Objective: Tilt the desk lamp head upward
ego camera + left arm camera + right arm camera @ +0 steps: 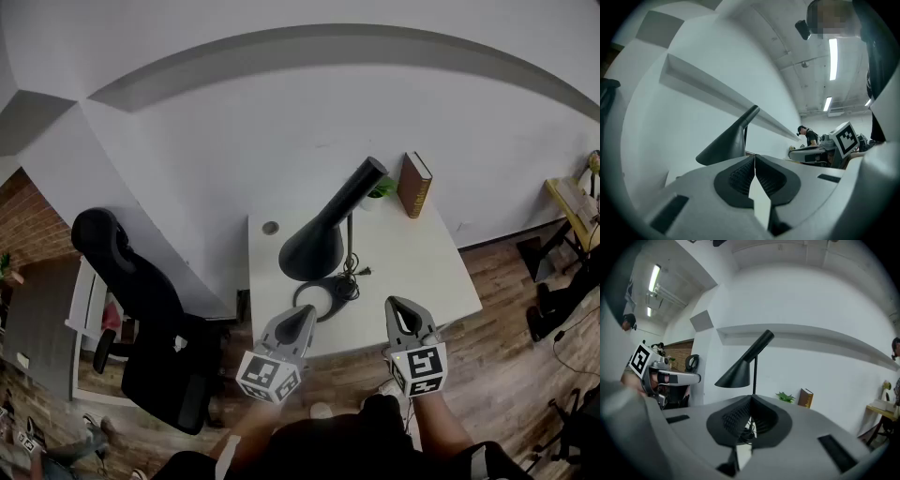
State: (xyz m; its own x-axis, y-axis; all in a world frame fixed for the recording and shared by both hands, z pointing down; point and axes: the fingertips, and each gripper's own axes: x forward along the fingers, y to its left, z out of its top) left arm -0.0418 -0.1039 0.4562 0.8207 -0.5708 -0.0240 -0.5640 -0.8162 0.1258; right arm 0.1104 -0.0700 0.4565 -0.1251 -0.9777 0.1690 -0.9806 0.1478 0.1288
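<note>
Matte black desk lamp (315, 246) with a cone-shaped shade stands on a smooth white desk (422, 264), grey left gripper (307, 310) and right gripper (398, 303) hovering nearby, both jaws pressed together, empty.

**Surroundings: desk corner, white-walled room**

- White desk (422, 267) against a white wall; round grommet hole (271, 228) near its back left corner.
- Brown book (414, 185) upright at the back right of the desk, a small green plant (382, 188) just to its left.
- Black office chair (141, 300) left of the desk, on a wood-plank floor (506, 281).
- Brick wall (28, 234) at far left.
- Long ledge (811, 336) runs along the white wall.
- Ceiling strip lights (833, 51) overhead.
- Person in a dark cap (808, 136) in the far background.
</note>
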